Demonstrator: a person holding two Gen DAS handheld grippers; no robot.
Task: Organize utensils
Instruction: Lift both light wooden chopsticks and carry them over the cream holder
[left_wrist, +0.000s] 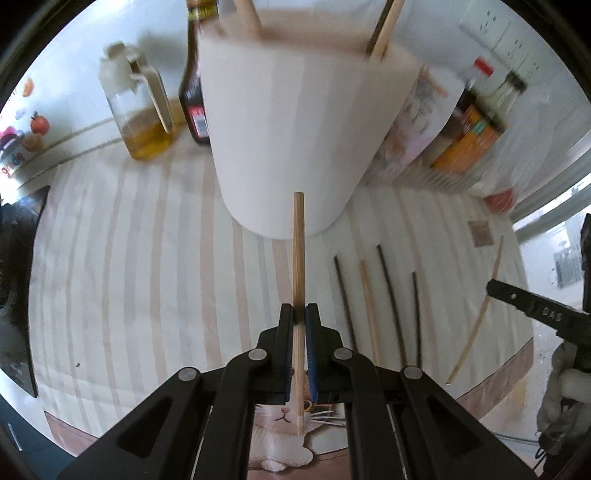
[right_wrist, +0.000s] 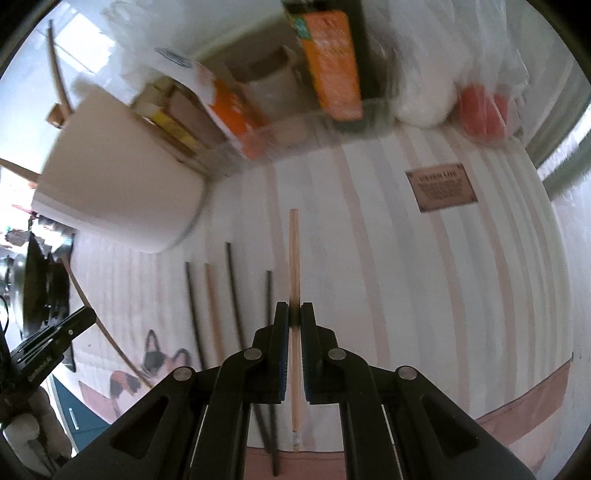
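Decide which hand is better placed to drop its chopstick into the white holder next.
Left, probably. Its gripper grips a chopstick pointing straight at the holder just ahead. The right gripper also grips one, but the holder sits off to its left.

Four chopsticks (left_wrist: 384, 306) lie on the striped mat (left_wrist: 147, 277), three dark and one light, beside one white holder (left_wrist: 295, 129), with two more held.

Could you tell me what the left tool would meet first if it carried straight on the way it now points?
Probably the striped mat just short of the white holder: the left tool, shut on a wooden chopstick, points steeply down. The chopstick's tip would likely touch first; depth is unclear.
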